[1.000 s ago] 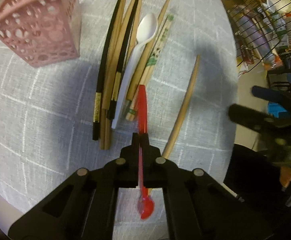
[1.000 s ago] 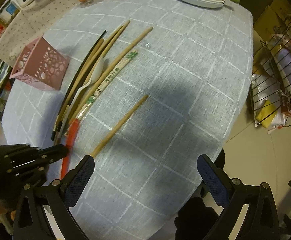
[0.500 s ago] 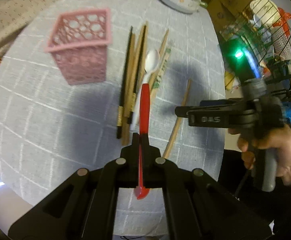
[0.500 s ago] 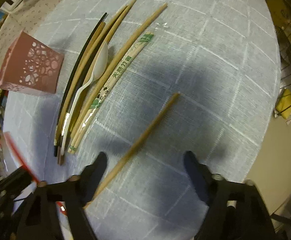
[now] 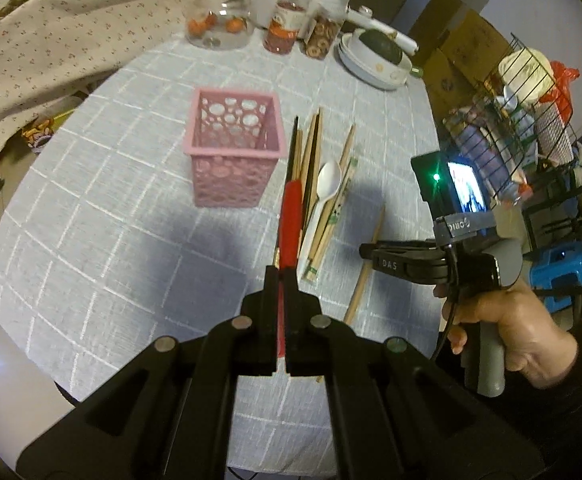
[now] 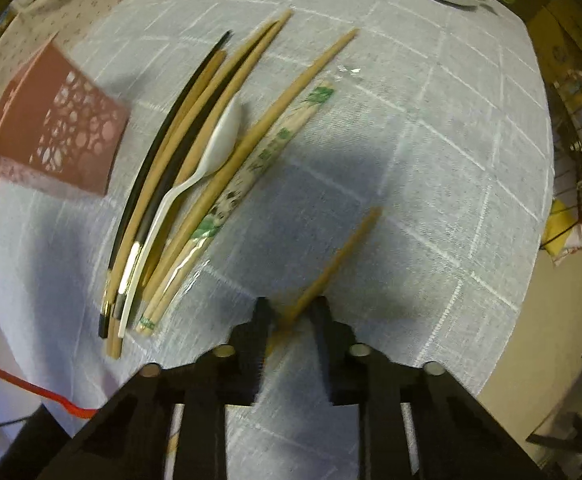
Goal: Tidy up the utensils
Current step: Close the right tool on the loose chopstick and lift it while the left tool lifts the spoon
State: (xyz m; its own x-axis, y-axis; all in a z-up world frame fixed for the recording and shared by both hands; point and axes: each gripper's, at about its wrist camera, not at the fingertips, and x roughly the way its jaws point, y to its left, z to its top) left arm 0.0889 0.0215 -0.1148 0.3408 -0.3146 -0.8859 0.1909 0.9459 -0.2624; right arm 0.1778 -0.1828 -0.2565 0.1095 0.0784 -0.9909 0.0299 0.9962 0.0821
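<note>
Left wrist view: left gripper [image 5: 282, 280] clamped shut on a red plastic spoon [image 5: 290, 224], held above the bench [image 5: 103, 216] and aimed toward the pink perforated basket [image 5: 233, 156] near the far middle. Basket apparently empty, so nothing sorted yet. Just beside it, toward the right edge, a bundle of black and wooden chopsticks [image 5: 306, 152], a white plastic spoon [image 5: 327, 182] and a paper-wrapped pair. Letters "DAS" legible on the right gripper [image 5: 371, 250], held in a hand [image 5: 519, 332].

Right wrist view: right gripper [image 6: 291, 312] pointing down, jaws just closing around the near end of a lone wooden chopstick [image 6: 339, 258] near the near edge; firm contact not certain through the blur. Wrapped chopsticks [image 6: 267, 156] carrying green printed characters, too small to read. Whole bundle left to move.
</note>
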